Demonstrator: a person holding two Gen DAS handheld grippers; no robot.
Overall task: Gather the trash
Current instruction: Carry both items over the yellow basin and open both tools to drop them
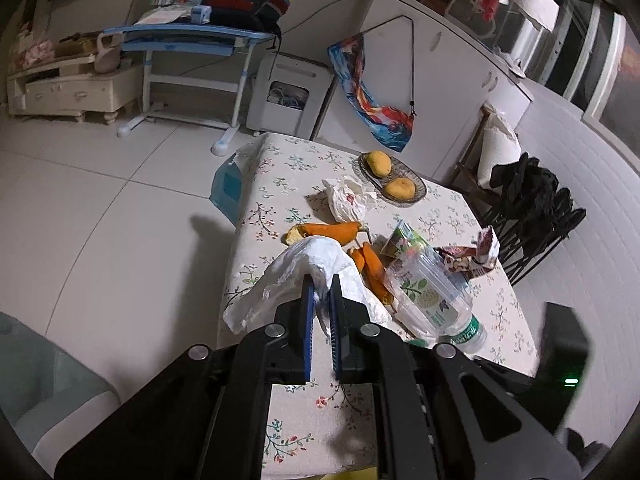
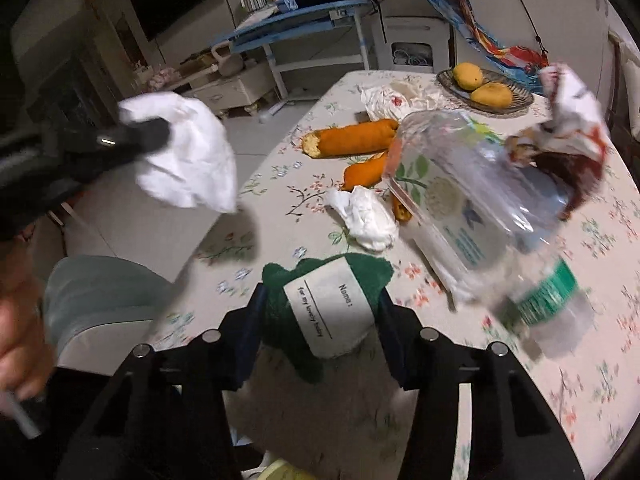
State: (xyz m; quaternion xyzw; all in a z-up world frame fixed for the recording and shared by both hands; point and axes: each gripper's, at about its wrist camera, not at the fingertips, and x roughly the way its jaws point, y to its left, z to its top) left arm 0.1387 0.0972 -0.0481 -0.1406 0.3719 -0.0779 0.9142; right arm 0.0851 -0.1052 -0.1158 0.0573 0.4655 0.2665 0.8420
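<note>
My left gripper (image 1: pixel 320 290) is shut on a crumpled white tissue (image 1: pixel 308 276) and holds it above the table's left edge; the tissue also shows in the right wrist view (image 2: pixel 188 164), lifted off the table at the left. My right gripper (image 2: pixel 320 312) is shut on a rolled green cloth with a white label (image 2: pixel 328 304), low over the near part of the floral table (image 2: pixel 580 320). On the table lie orange peels (image 2: pixel 352 142), another white tissue (image 2: pixel 366 218), a clear plastic bottle (image 2: pixel 480 200), a crumpled snack wrapper (image 2: pixel 568 132) and a white plastic bag (image 2: pixel 386 98).
A woven tray with two mangoes (image 1: pixel 394 178) stands at the table's far side. A blue bag (image 1: pixel 228 188) hangs off the table's left edge. A chair draped in black cloth (image 1: pixel 532 208) stands right of the table. A grey seat (image 2: pixel 100 300) is at near left.
</note>
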